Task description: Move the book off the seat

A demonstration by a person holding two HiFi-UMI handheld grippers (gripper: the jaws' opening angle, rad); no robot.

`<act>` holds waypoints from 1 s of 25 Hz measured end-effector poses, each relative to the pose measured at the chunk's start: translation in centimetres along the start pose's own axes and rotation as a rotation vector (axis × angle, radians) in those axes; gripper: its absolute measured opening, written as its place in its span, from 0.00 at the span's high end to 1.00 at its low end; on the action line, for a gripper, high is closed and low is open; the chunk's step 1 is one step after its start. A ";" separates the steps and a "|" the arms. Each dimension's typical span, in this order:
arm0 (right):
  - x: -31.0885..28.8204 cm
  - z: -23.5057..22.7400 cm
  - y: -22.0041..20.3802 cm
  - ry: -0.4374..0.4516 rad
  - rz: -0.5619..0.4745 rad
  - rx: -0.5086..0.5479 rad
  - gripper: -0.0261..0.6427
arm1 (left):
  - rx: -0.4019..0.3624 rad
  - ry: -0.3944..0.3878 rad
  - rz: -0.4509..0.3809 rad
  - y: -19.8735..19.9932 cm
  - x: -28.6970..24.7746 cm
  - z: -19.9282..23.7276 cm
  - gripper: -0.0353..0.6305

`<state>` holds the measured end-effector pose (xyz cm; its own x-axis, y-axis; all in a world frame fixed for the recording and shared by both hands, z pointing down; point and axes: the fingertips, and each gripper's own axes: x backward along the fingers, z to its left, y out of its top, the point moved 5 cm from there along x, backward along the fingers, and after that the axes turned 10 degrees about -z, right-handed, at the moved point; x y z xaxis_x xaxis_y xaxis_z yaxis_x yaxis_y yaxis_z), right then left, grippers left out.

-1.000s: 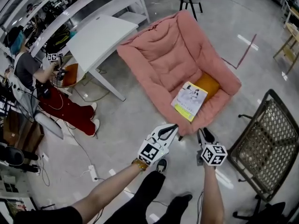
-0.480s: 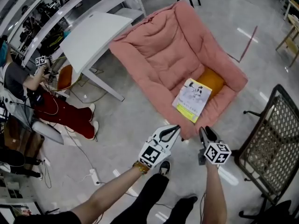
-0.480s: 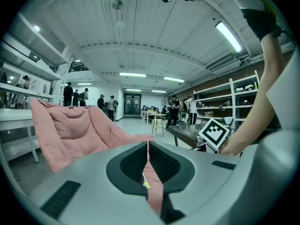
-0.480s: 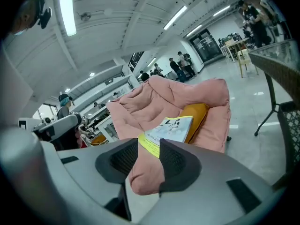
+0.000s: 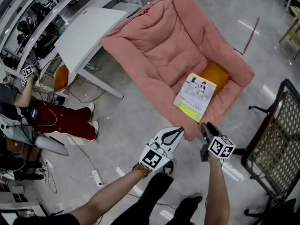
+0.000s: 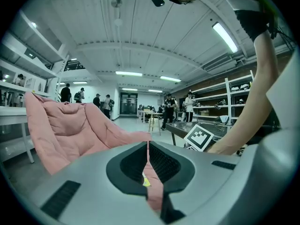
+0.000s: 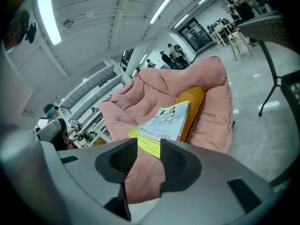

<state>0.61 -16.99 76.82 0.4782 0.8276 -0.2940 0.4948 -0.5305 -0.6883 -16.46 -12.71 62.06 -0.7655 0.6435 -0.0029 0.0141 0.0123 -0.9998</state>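
A book (image 5: 196, 96) with a white and yellow cover lies flat on the seat of a pink padded chair (image 5: 159, 50), leaning against an orange cushion (image 5: 215, 74). My left gripper (image 5: 179, 131) hovers at the chair's front edge, its jaws shut with nothing in them; the left gripper view shows the pink chair (image 6: 61, 130) ahead. My right gripper (image 5: 205, 127) hangs just short of the front edge, below the book. Its jaws are opening and nothing is between them. In the right gripper view the book (image 7: 161, 123) lies straight ahead of the right gripper (image 7: 149, 144).
A white table (image 5: 91, 34) stands left of the chair. A wicker chair on a black frame (image 5: 276, 144) is close on the right. A seated person in red trousers (image 5: 56, 118) is at far left, with a power strip (image 5: 96, 176) on the floor.
The head view has swung, so the chair and book sit a little further right. Both grippers have edged towards the chair's front edge. The book has not moved.
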 end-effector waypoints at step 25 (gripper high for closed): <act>-7.5 -4.5 -1.8 -0.022 0.100 -0.218 0.65 | -0.019 -0.078 0.029 -2.1 -1.3 2.5 0.95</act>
<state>-0.62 -23.06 83.29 0.5178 0.7716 -0.3694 0.5919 -0.6349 -0.4965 -17.13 -15.45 64.10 -0.8121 0.5825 -0.0335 0.0481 0.0096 -0.9988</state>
